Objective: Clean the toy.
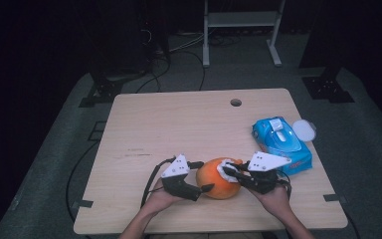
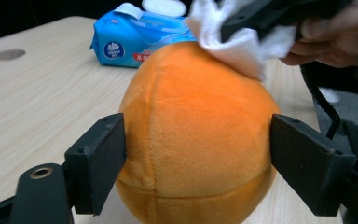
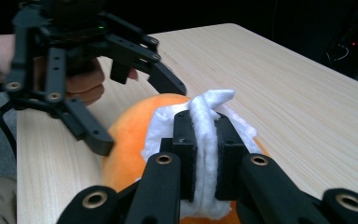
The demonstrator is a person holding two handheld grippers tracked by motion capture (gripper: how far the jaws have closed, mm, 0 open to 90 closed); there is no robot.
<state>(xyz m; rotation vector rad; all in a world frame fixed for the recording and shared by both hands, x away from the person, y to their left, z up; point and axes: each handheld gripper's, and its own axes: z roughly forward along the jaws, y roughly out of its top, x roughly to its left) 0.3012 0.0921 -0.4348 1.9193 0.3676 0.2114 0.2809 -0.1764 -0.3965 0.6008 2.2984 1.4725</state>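
The left gripper (image 2: 198,158) is nearest the camera in its own view: its two black jaws stand wide, one pressed against each side of a round orange plush ball with stitched seams (image 2: 196,135). The ball sits on the pale wooden table (image 1: 179,124), near the person's edge and just left of a blue soft pack of wet wipes (image 1: 281,144). Judged from this, the left gripper is there to steady the ball so it does not roll under pressure.

The right gripper (image 3: 205,154) has its jaws drawn narrow, pinching a crumpled white wipe (image 3: 205,130) that bulges out above and below them. The wipe lies against the upper surface of the ball, on the side facing the pack. This appears to be a wiping action, with one tool bracing and the other cleaning.

In the high view, both forearms enter from the near table edge and converge on the ball. The left hand (image 1: 161,196) holds its gripper from the ball's left, pointing inward and roughly level. The right hand (image 1: 273,194) holds its gripper from the ball's right, angled down onto the top.

A white round lid (image 1: 304,130) lies just beyond the pack, away from the ball.
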